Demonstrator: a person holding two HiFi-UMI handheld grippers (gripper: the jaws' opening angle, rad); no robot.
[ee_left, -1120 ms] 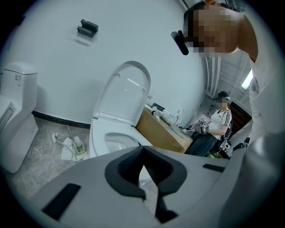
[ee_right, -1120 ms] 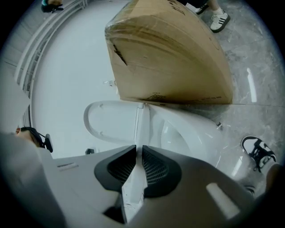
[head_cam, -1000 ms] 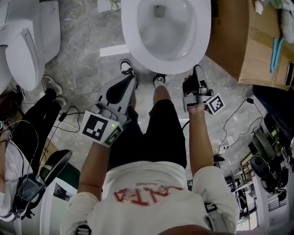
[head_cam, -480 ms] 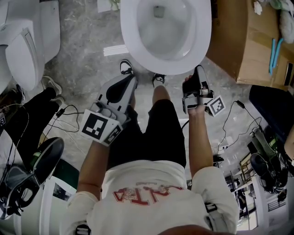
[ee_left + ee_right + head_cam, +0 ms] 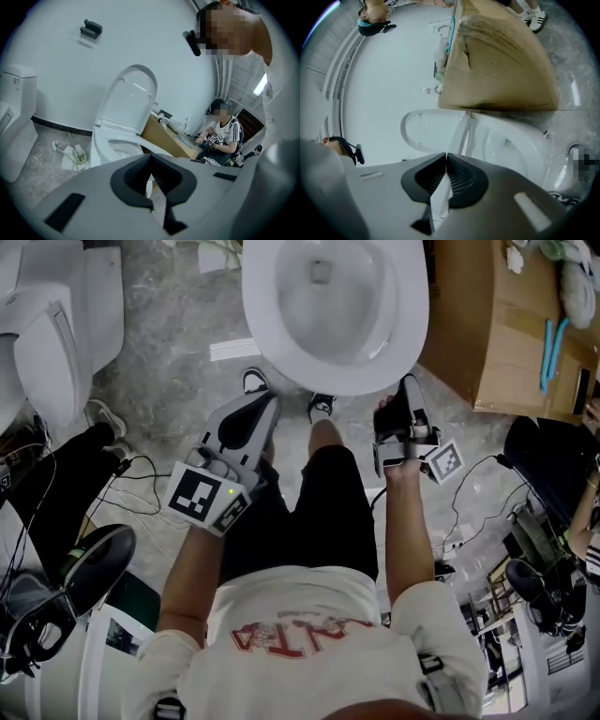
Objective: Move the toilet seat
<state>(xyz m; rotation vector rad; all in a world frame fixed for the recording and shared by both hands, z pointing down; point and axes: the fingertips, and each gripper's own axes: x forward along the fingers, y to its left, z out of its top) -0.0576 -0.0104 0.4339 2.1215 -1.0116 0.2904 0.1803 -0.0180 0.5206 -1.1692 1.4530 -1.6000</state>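
The white toilet bowl (image 5: 405, 334) is straight ahead with its rim bare. Its seat and lid (image 5: 129, 96) stand upright against the wall, and in the right gripper view the raised lid (image 5: 423, 136) shows behind the bowl (image 5: 513, 145). My left gripper (image 5: 269, 405) hangs just short of the bowl's front edge, its jaws shut and empty (image 5: 151, 157). My right gripper (image 5: 406, 382) is held at the bowl's front right, close to the rim. Its jaws (image 5: 446, 157) are closing tip to tip with nothing between them.
A large cardboard box (image 5: 497, 324) stands close on the bowl's right. A second toilet (image 5: 47, 343) stands at the left. Cables (image 5: 141, 474) trail over the marble floor. A person's legs (image 5: 66, 470) are at the left, and another person (image 5: 220, 136) sits beyond the box.
Both grippers stay almost where they were. The right one has crept slightly nearer the bowl's rim. A dark object at the lower left has shifted.
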